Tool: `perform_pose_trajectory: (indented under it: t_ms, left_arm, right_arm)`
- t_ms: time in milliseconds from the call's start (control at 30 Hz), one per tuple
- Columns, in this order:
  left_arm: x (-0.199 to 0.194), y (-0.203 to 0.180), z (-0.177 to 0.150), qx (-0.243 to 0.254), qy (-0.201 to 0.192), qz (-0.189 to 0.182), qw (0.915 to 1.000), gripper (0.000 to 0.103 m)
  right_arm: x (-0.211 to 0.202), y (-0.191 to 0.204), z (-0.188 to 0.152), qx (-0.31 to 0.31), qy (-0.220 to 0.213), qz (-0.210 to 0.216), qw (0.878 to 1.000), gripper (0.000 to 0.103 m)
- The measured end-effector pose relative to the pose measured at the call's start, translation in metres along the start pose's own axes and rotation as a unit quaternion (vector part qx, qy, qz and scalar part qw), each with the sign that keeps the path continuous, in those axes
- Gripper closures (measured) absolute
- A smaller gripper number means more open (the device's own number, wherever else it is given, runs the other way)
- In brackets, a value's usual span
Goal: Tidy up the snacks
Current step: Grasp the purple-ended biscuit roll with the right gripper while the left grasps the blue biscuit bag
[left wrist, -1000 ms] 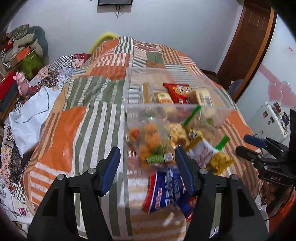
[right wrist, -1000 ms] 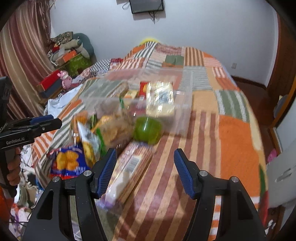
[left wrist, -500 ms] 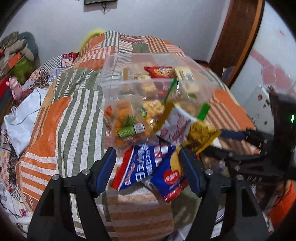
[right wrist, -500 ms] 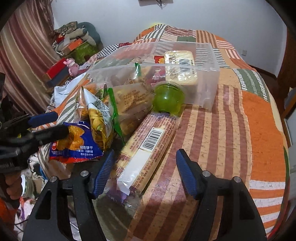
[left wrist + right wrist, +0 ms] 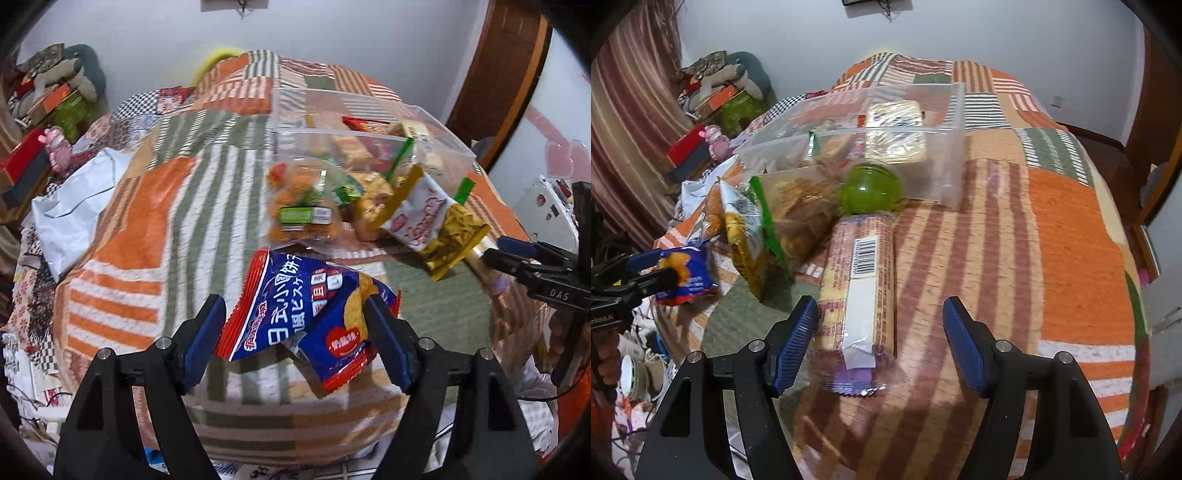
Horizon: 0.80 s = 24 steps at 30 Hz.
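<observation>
A clear plastic bin (image 5: 373, 122) on the patchwork bed holds several snacks. In front of it lie loose snack bags. My left gripper (image 5: 295, 343) is open, with a blue and red snack bag (image 5: 295, 314) lying between its fingers; this bag also shows in the right wrist view (image 5: 689, 275). My right gripper (image 5: 881, 339) is open, and a long clear pack of biscuits (image 5: 862, 284) lies between its fingers, nearer the left one. A green jelly cup (image 5: 870, 190) sits behind the pack, against the bin (image 5: 945, 136).
An orange-snack bag (image 5: 303, 206), a white and yellow chip bag (image 5: 432, 225) and a brown-snack bag (image 5: 798, 210) lie before the bin. White bedding (image 5: 70, 218) and clutter lie at the left. The bed edge falls away below both grippers.
Both grippers have dropped lower and closer to the bed. The blue bag now lies between the left fingers, and the biscuit pack lies between the right fingers. Both stay open.
</observation>
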<state>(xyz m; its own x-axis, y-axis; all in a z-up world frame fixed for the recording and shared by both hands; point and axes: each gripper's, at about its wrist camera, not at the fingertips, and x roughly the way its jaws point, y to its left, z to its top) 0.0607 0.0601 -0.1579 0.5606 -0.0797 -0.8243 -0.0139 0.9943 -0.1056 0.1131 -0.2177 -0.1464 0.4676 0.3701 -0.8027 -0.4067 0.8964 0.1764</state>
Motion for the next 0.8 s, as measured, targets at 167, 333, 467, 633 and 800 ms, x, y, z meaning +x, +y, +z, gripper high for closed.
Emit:
perform_pose_trajectory:
  t_ms: [167,333,467,633,800]
  left_arm:
    - [0.000,0.002,0.000,-0.016,-0.002,-0.014,0.9998,0.022]
    - [0.018,-0.004,0.006,-0.008,0.013,-0.008,0.9999,0.018]
    - [0.029,-0.002,0.008,-0.017,0.028,-0.026,0.9991,0.018]
    - [0.038,0.002,0.005,-0.032,0.035,-0.045,0.9978,0.018]
    - [0.041,-0.003,0.004,-0.028,0.027,-0.052,0.9979,0.019]
  right_arm:
    - [-0.004,0.005,0.002,-0.011,-0.004,-0.004,1.000,0.035]
    - [0.002,0.010,0.006,-0.019,0.000,0.007,1.000,0.035]
    - [0.010,0.013,0.010,-0.024,0.006,0.010,1.000,0.035]
    - [0.021,0.011,0.012,-0.014,0.018,0.021,1.000,0.035]
    - [0.022,0.016,0.011,-0.022,0.014,0.013,1.000,0.049]
